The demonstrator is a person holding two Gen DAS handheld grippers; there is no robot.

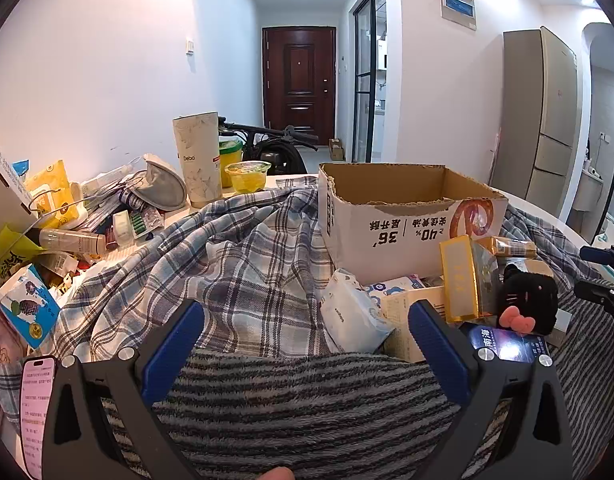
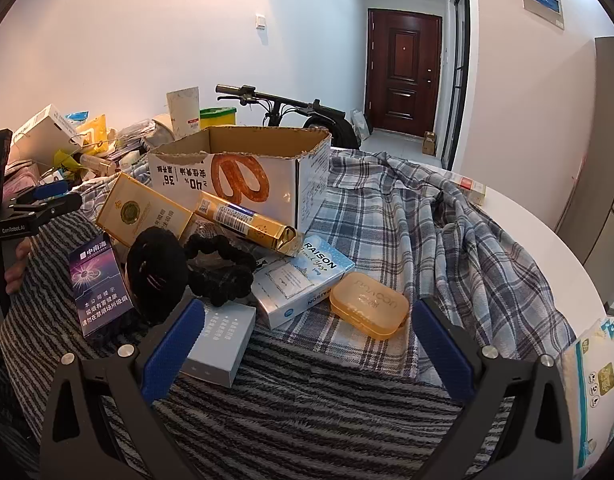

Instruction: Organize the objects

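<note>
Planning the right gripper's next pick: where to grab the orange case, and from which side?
Across its short sides, coming from above. The orange case lies flat on the plaid cloth, its edges seemingly clear, just ahead of the open right gripper.

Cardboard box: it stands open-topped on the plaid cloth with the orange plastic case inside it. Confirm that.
Not quite. The cardboard box is open-topped on the plaid cloth, but the orange plastic case lies outside it, on the cloth in front, as the right wrist view shows.
</note>
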